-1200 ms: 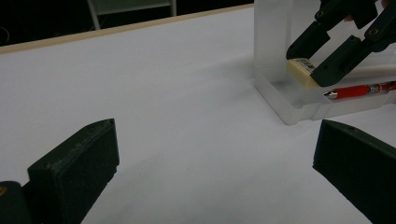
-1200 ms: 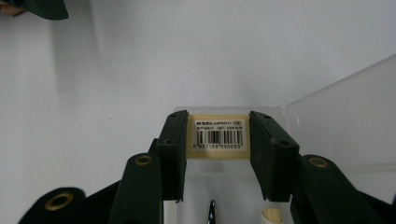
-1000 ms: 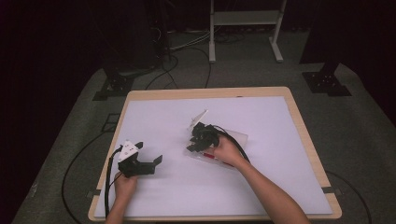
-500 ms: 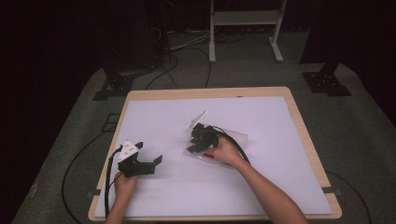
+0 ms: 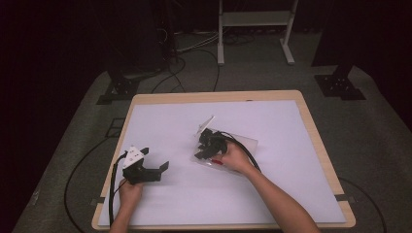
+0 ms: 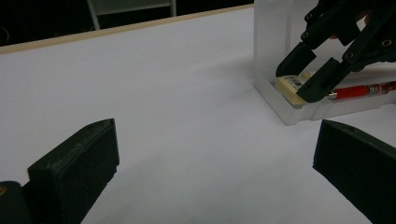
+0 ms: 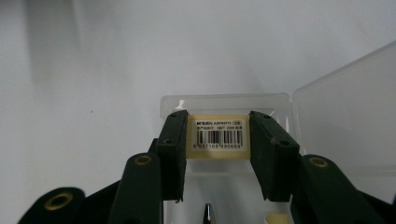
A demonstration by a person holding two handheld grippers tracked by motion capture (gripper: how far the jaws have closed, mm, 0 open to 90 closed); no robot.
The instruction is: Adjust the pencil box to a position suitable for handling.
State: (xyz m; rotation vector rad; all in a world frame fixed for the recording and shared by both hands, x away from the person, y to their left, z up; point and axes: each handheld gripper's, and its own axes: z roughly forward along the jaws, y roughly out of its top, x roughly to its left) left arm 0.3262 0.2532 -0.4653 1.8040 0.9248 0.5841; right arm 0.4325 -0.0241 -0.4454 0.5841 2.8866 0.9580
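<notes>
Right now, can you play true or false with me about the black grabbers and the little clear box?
1. The right gripper has its fingers on both sides of the eraser. True.
2. The eraser sits on the bare table. False: it sits inside the clear box.
3. A red pen lies in the box. True.
4. The left gripper holds the pen. False: its fingers are open with nothing between them.
5. The box lid is shut. False: it stands open.
</notes>
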